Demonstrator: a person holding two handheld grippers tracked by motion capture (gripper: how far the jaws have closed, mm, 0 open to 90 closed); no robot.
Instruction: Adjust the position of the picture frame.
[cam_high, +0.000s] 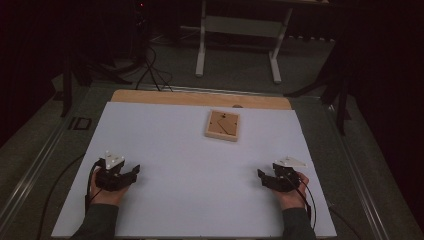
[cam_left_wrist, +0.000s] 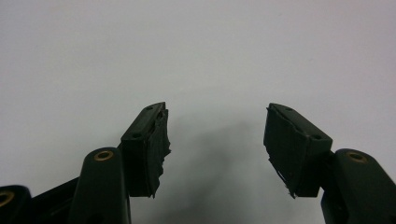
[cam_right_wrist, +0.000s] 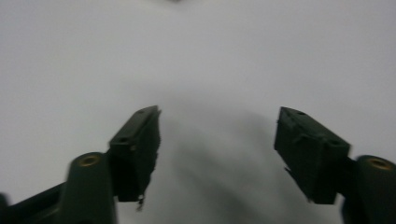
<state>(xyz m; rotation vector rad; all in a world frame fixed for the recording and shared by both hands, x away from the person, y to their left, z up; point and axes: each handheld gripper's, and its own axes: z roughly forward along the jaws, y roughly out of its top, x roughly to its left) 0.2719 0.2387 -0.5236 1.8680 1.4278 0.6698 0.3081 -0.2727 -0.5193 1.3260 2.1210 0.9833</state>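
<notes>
Dark floor surrounds the table (cam_high: 150, 96), which carries a white sheet (cam_high: 200, 170) over its wooden top. On the high view, a small square wooden board (cam_high: 223, 125) with dark lines on its face lies flat on the sheet, on the far side and slightly right of the middle. Behind the table, beyond the board, stands a white frame with two legs (cam_high: 239, 35), and black cables (cam_high: 150, 72) lie on the floor to the left of this frame. The left gripper (cam_high: 134, 173) rests near the front left part of the sheet, well apart from the board, and its jaws are spread. The right gripper (cam_high: 261, 175) rests near the front right part, also well apart from the board, jaws spread too.

On the left gripper view, the left gripper (cam_left_wrist: 216, 128) stands released: a wide gap separates the two black jaws, and between them is bare white sheet (cam_left_wrist: 201, 51).

On the right gripper view, slightly blurred, the right gripper (cam_right_wrist: 218, 133) is likewise released, with nothing between the jaws except white sheet (cam_right_wrist: 210, 56).
</notes>
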